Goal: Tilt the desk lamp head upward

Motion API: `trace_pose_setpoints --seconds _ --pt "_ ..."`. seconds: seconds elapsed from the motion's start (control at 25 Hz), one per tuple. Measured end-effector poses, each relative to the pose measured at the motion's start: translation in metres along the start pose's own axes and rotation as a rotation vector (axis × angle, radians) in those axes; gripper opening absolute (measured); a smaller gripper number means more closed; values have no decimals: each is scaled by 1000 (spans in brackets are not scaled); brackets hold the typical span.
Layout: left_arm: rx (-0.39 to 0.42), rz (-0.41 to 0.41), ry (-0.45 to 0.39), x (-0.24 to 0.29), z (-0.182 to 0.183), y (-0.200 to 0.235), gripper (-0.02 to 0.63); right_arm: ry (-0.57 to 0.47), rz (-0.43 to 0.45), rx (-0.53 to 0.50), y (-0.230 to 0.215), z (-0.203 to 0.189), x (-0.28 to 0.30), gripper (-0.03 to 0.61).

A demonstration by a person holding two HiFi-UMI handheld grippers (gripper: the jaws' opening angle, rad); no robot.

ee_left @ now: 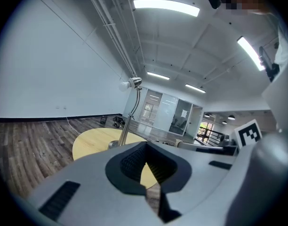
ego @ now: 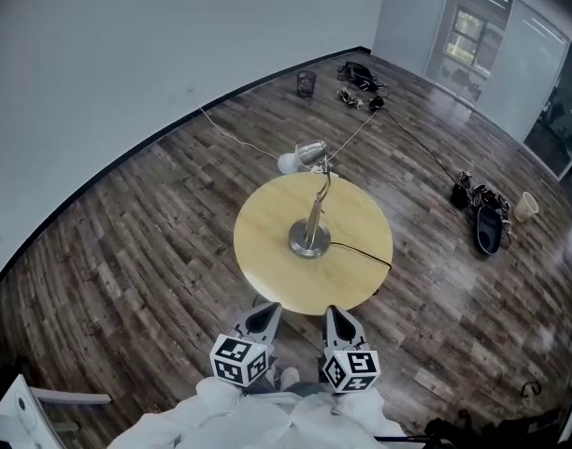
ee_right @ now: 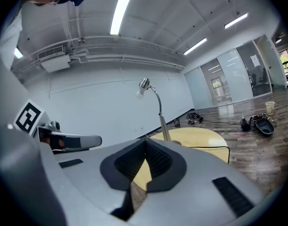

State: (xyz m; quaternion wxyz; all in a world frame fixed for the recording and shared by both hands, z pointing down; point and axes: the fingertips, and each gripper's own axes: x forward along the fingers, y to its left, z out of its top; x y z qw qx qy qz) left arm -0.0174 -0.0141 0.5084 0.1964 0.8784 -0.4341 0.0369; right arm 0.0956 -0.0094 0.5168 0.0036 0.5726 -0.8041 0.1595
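Observation:
A silver desk lamp stands on a round yellow table [ego: 267, 223]; its base [ego: 309, 239] sits near the table's middle. The lamp's head [ego: 300, 156] with a white bulb leans over the far edge. A black cord [ego: 365, 253] runs from the base off the table's right side. Both grippers are held close to my body, short of the table's near edge. My left gripper [ego: 265, 314] and my right gripper [ego: 336, 317] are shut with nothing between the jaws. In the left gripper view the lamp head [ee_left: 130, 84] shows high up; in the right gripper view the lamp head [ee_right: 143, 84] curves atop its neck.
Dark wood floor [ego: 127, 251] surrounds the table. A small black bin [ego: 307, 84] and cables [ego: 361, 78] lie by the far wall. Shoes and a bag [ego: 484, 215] with a paper cup [ego: 526, 205] lie right. A white chair [ego: 24, 410] stands at the lower left.

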Motion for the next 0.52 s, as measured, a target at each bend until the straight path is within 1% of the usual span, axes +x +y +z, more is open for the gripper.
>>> trace_pose_setpoints --seconds 0.52 --pt "1 -8 17 2 8 20 2 15 -21 -6 1 2 20 12"
